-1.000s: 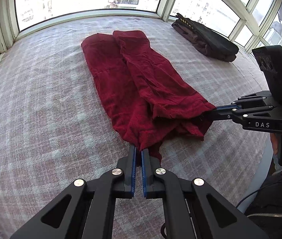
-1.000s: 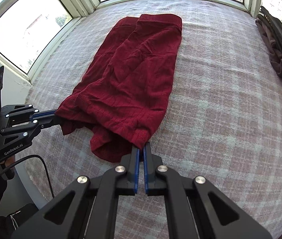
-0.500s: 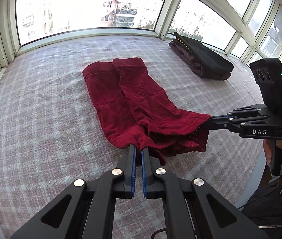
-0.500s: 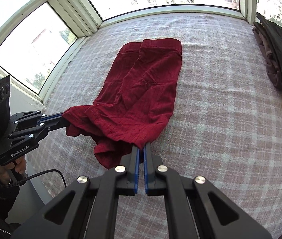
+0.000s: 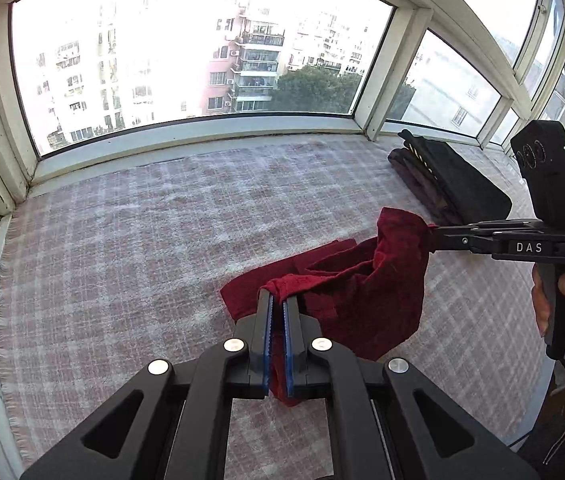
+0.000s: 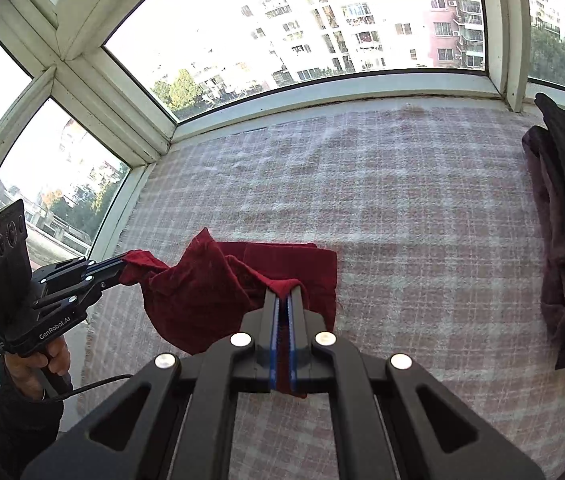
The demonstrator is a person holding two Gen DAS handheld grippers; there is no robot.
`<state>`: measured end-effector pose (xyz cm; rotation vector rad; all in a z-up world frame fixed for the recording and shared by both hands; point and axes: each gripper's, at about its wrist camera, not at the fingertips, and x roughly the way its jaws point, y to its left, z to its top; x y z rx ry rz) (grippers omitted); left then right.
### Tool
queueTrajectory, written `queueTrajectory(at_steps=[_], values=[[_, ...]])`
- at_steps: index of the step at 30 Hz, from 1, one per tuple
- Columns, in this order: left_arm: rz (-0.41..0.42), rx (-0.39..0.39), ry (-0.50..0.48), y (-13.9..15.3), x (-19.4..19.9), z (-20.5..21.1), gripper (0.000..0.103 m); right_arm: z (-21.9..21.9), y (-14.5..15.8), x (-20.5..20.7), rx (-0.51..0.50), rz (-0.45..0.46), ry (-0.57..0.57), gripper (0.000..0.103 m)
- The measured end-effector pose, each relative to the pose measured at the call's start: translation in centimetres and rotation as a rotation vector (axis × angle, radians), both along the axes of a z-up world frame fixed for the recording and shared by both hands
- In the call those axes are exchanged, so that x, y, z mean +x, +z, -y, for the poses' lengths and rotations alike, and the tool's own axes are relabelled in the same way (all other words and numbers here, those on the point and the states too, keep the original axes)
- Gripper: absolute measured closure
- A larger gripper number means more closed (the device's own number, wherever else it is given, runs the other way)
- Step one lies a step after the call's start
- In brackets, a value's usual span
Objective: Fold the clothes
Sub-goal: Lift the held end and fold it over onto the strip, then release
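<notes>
A dark red garment (image 5: 362, 296) lies partly on the plaid blanket (image 5: 142, 220), its near end lifted and doubled over toward the part still lying flat. My left gripper (image 5: 276, 298) is shut on one corner of the raised edge. My right gripper (image 5: 431, 233) is shut on the other corner, off to the right and a little higher. In the right wrist view, the right gripper (image 6: 282, 294) pinches red cloth at its tips, the garment (image 6: 202, 292) sags between the two grips, and the left gripper (image 6: 123, 264) holds its corner at the left.
A folded stack of dark clothes (image 5: 454, 188) lies at the blanket's right side, also in the right wrist view as the dark stack (image 6: 562, 220). Window frames (image 6: 94, 76) ring the far and left sides. A person's hand (image 6: 38, 368) holds the left gripper's handle.
Both grippers rose and carried the garment's near end toward the window. The long flat garment now shows doubled over, with its raised edge hanging between the grips.
</notes>
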<state>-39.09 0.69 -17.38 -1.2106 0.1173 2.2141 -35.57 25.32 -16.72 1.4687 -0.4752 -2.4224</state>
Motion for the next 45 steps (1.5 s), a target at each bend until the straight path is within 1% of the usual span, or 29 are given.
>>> queueTrajectory(at_steps=[3,6,9,10,11,13,14,17,19,20,21,22,24,27,29,32,34,36,38,42,45], values=[[0.036,-0.037,-0.006,-2.2,-2.7,-0.6,0.099,-0.3,-2.4,-3.0,0.027,0.059,0.014,0.099],[0.08,-0.067,-0.022,-4.4,-4.1,-0.9,0.099,0.4,-4.3,-4.6,0.048,0.094,0.044,0.099],[0.125,-0.046,-0.015,-5.4,-4.8,-0.4,0.097,0.8,-5.3,-5.3,0.053,0.12,0.056,0.099],[0.124,-0.043,-0.009,-5.2,-5.0,-0.1,0.09,0.9,-5.4,-5.4,0.048,0.132,0.062,0.099],[0.124,-0.039,-0.003,-5.0,-5.2,0.1,0.074,0.8,-5.4,-5.4,0.038,0.142,0.06,0.098],[0.123,-0.031,0.01,-4.7,-5.6,0.7,0.059,0.3,-5.1,-5.3,0.017,0.144,0.051,0.098],[0.123,-0.028,0.016,-4.5,-5.8,0.9,0.059,-0.1,-4.7,-5.2,0.006,0.14,0.046,0.097],[0.077,-0.043,0.053,-3.0,-6.2,2.1,0.059,-1.3,-3.6,-4.8,-0.001,0.117,0.023,0.087],[0.043,-0.05,0.063,-1.9,-5.9,2.8,0.059,-1.5,-2.2,-4.0,0.041,0.071,0.006,0.087],[0.029,-0.049,0.052,-1.4,-5.4,2.9,0.059,-1.6,-1.4,-3.6,0.067,0.044,0.001,0.087],[0.019,-0.044,0.029,-0.9,-4.7,2.7,0.059,-1.4,-0.6,-3.1,0.082,0.018,0.007,0.087],[0.009,-0.04,0.007,-0.4,-4.0,2.5,0.059,-0.6,-0.1,-2.5,0.075,-0.005,0.043,0.087],[0.016,-0.004,-0.077,-0.1,-2.4,1.5,0.059,1.4,0.3,-1.7,0.083,-0.032,0.122,0.087],[0.068,0.038,-0.21,-1.3,-1.0,-1.5,0.059,4.5,-1.0,-1.7,0.107,-0.035,0.215,0.087],[0.09,0.035,-0.247,-2.8,-1.2,-3.6,0.059,6.0,-2.8,-2.4,0.122,-0.01,0.258,0.087],[0.108,0.012,-0.209,-4.8,-3.5,-4.5,0.059,7.3,-5.2,-3.5,0.183,0.022,0.283,0.087],[0.129,-0.005,-0.15,-6.3,-5.5,-3.9,0.059,7.4,-6.6,-4.2,0.192,0.043,0.294,0.087],[0.158,-0.019,-0.076,-7.7,-7.2,-2.7,0.057,7.1,-6.7,-4.5,0.172,0.043,0.304,0.089],[0.163,0.017,-0.053,-7.3,-7.4,-1.5,0.059,6.5,-5.7,-4.4,0.155,0.025,0.307,0.089],[0.105,0.072,-0.07,-4.3,-4.9,-0.3,0.06,5.2,-2.4,-4.1,0.129,-0.075,0.252,0.087],[0.096,0.134,-0.166,-2.8,-2.2,-0.9,0.059,5.8,-2.8,-4.5,0.129,-0.059,0.275,0.087]])
